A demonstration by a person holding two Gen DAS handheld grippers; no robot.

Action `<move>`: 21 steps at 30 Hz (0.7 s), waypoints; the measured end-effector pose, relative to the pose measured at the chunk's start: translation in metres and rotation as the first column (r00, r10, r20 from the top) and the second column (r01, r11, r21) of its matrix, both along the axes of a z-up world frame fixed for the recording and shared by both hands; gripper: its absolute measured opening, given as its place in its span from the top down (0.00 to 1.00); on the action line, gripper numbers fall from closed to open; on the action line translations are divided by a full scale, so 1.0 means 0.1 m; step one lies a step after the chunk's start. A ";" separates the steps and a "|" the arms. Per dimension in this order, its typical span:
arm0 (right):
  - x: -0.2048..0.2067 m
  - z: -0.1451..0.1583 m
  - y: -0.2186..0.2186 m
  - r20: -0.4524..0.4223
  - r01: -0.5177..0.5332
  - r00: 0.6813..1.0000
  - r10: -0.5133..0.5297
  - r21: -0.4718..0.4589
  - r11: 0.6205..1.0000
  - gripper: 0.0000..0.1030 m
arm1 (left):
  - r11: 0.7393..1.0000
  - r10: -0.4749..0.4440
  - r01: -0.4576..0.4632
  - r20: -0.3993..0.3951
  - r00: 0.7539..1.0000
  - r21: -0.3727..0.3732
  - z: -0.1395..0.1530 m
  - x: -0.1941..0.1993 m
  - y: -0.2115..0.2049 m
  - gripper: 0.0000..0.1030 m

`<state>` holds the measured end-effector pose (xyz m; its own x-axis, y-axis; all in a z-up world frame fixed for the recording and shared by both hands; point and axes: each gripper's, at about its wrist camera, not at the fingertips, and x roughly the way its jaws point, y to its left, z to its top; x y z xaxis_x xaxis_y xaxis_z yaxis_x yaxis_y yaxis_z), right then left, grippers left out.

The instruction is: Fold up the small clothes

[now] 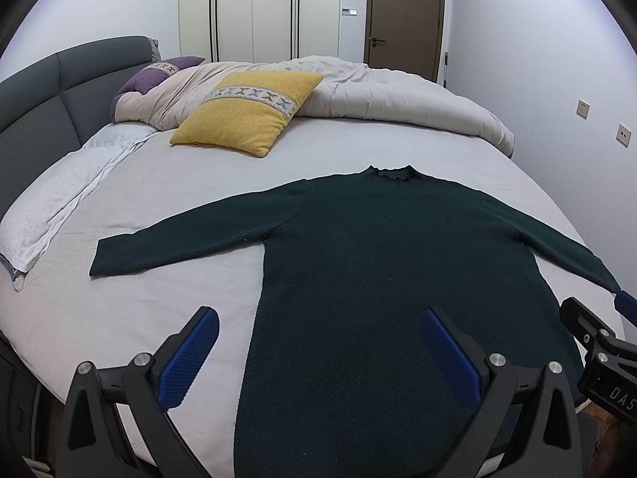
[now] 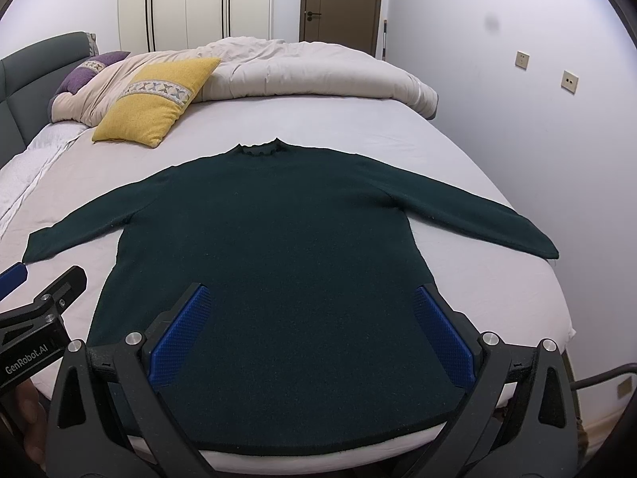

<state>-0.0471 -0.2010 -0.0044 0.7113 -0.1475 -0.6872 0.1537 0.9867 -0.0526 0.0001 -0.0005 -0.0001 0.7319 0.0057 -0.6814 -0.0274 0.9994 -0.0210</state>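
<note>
Both sets of jaws stand spread wide and grasp nothing: the left gripper (image 1: 318, 352) hovers over the sweater's left hem edge, the right gripper (image 2: 312, 328) above its lower body. The dark green sweater (image 2: 274, 247) lies flat, sleeves outstretched, on the bed (image 2: 358, 127), well apart from the yellow pillow (image 1: 247, 109) and rumpled duvet (image 1: 398, 95).

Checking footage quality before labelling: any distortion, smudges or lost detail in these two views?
Left wrist view: strong fisheye bending of the bed, dark vignette in the corners, and the dark green sweater shows little texture. Right wrist view: same curvature, plus a grey smudge over the wall, probably on the lens.
</note>
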 end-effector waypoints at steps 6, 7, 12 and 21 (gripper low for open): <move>0.02 -0.02 0.02 -0.002 -0.001 1.000 0.001 -0.001 1.000 0.00 | 1.000 0.000 0.000 0.000 1.000 0.000 0.00 0.00 0.00 0.00; 0.02 -0.03 0.02 -0.002 -0.001 1.000 0.001 -0.001 1.000 0.00 | 1.000 0.000 0.000 0.000 1.000 0.000 0.00 0.00 0.00 0.00; 0.02 -0.03 0.02 -0.002 -0.002 1.000 0.002 -0.001 1.000 0.00 | 1.000 0.000 0.000 -0.001 1.000 -0.001 0.00 0.00 0.00 0.00; 0.02 -0.03 0.03 -0.004 -0.002 1.000 0.002 0.000 1.000 0.00 | 1.000 0.000 0.000 -0.001 1.000 -0.001 0.00 0.00 0.00 0.00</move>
<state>-0.0448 -0.1983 -0.0072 0.7090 -0.1463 -0.6899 0.1520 0.9870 -0.0531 0.0002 -0.0006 -0.0002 0.7313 0.0055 -0.6820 -0.0278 0.9994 -0.0218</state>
